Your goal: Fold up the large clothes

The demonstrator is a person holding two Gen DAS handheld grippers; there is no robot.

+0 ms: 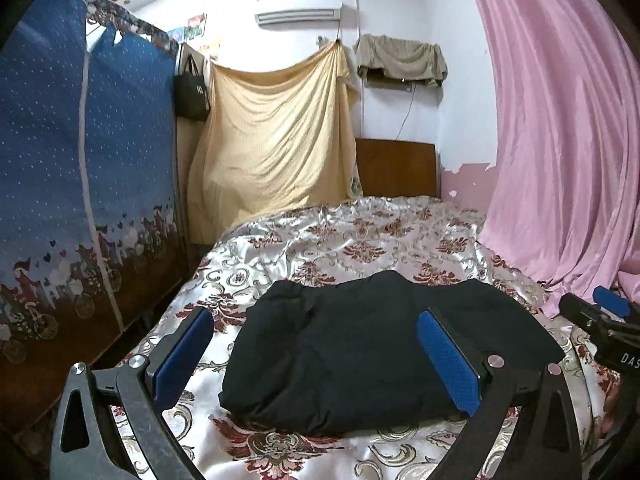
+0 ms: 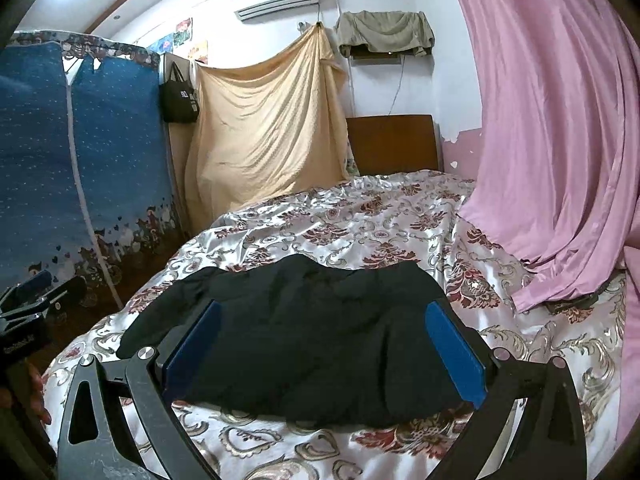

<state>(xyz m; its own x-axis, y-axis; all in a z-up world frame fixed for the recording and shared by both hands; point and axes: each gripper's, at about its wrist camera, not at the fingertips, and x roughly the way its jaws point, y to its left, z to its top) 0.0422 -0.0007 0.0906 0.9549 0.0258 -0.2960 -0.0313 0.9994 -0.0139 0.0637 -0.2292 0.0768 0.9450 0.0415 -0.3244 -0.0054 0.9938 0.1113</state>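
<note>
One black garment (image 1: 360, 356) lies folded on the bed (image 1: 360, 240); one bed, under one floral satin cover (image 2: 360, 216); two grippers, the left gripper (image 1: 316, 356) and the right gripper (image 2: 324, 348), each with two blue-padded fingers spread apart over the bed's near end; one wooden headboard (image 1: 394, 168) at the bed's far end; one pink curtain (image 1: 560, 120) to the bed's right; one blue fabric wardrobe (image 1: 80, 140) to its left; one yellow sheet (image 1: 272, 136) hanging beyond it; one black bag (image 1: 191, 96); one air conditioner (image 1: 298, 10) high above the bed.

Home bedroom: bed (image 1: 360, 236), fabric wardrobe (image 1: 80, 160).
</note>
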